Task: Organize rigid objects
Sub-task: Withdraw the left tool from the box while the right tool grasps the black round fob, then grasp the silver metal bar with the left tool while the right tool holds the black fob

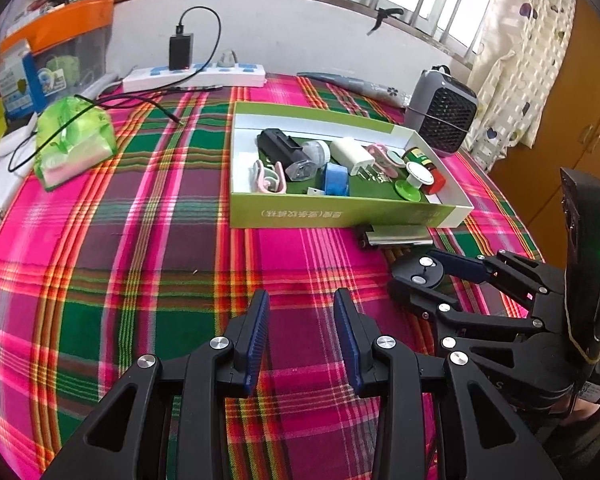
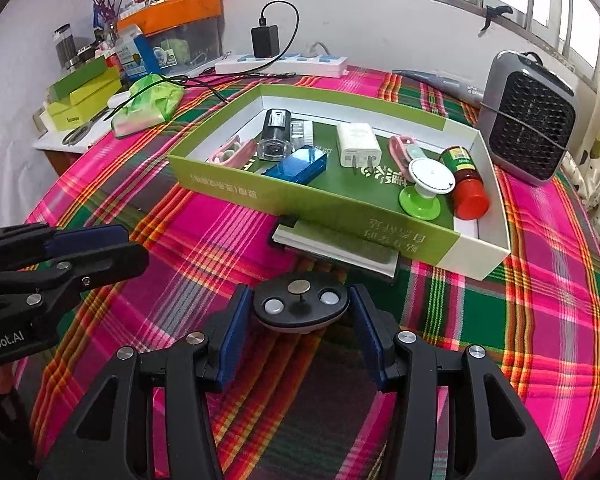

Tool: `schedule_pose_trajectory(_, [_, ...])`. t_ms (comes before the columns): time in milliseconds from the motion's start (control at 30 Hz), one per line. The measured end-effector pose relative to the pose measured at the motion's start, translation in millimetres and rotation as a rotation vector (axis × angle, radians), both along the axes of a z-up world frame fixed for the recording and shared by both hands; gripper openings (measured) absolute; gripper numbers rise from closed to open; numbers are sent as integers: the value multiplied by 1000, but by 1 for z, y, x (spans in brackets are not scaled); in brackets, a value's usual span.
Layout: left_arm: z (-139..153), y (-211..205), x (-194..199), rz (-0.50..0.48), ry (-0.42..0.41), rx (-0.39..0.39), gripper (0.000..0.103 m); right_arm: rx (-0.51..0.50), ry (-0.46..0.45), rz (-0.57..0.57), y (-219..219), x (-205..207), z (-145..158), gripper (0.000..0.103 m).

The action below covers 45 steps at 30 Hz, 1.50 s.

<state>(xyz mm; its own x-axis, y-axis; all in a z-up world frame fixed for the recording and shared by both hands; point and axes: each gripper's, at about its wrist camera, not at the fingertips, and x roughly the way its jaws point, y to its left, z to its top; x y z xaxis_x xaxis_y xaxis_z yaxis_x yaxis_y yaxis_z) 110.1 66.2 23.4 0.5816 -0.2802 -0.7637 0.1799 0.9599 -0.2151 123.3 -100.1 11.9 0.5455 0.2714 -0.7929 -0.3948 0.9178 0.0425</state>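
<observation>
Straddling the black disc (image 2: 300, 304), the right gripper (image 2: 298, 334) had its pads on either side of the disc, jaws wide, though whether they already pressed its rim could not be told. The disc lay on the plaid cloth (image 2: 520, 320), just in front of the green box (image 2: 228, 184) and a flat metal piece (image 2: 340, 246) tucked against it. It looked rigid, small and probably light, with metal studs on top; its smooth curved edge might slip, so opposite sides of the rim seemed best. The left gripper (image 1: 302, 338) hung open over bare cloth, empty.
</observation>
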Motion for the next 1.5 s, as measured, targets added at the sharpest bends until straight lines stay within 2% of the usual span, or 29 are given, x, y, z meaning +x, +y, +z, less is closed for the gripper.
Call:
schedule_pose_trajectory(567, [-3, -44, 37, -157, 31, -10, 32, 36, -11, -54, -33, -11, 11, 49])
schedule_pose_trajectory(1000, [-13, -76, 58, -237, 47, 40, 32, 52, -29, -127, -69, -17, 16, 49])
schedule_pose_trajectory(1500, [-11, -104, 31, -349, 35, 48, 32, 64, -34, -184, -91, -29, 18, 49])
